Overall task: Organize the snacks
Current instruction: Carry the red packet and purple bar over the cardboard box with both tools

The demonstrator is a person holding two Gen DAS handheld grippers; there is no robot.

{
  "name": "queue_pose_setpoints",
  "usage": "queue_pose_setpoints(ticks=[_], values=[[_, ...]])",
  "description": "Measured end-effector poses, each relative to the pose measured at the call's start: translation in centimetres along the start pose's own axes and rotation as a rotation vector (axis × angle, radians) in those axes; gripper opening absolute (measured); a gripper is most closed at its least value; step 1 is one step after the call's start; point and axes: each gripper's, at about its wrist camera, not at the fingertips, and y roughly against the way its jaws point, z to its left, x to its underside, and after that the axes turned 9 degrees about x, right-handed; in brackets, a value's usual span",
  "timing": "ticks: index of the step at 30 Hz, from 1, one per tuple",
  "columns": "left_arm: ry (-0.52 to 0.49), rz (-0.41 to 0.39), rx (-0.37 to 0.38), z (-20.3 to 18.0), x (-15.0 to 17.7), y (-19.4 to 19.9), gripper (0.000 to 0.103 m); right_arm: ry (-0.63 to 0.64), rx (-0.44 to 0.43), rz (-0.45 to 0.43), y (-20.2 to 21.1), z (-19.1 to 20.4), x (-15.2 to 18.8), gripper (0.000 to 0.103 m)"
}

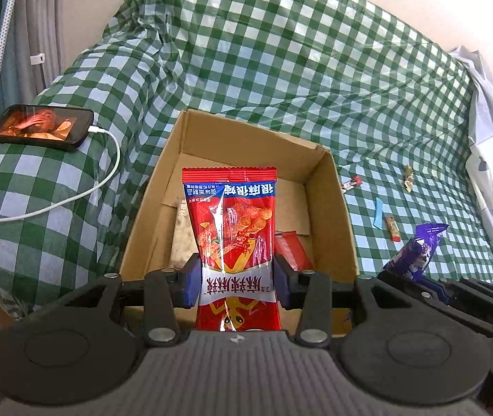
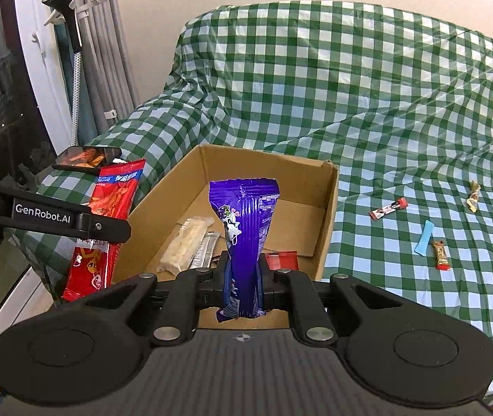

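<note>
Red snack packet (image 1: 236,242), light, crinkly and slippery, hangs over the cardboard box (image 1: 336,208), pinched mid-body by the left hand-held gripper (image 1: 236,286). Right hand-held gripper (image 2: 243,279) squeezes the soft purple packet (image 2: 244,228) likewise.

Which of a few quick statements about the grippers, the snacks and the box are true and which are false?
1. The left gripper grips a red snack packet. True.
2. The right gripper is empty. False: its jaws clamp a purple packet.
3. The cardboard box holds no snacks. False: a pale bar lies inside.
4. A blue wrapper lies on the checkered cloth outside the box. True.
</note>
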Motion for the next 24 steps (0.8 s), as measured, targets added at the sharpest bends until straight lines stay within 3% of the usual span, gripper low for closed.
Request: queue_pose_setpoints(ticks=[24], values=[[0.0, 0.103, -0.061, 1.2, -3.5, -8.6, 0.047, -0.007, -0.018, 0.098, -8.9, -0.8, -1.8, 0.014]])
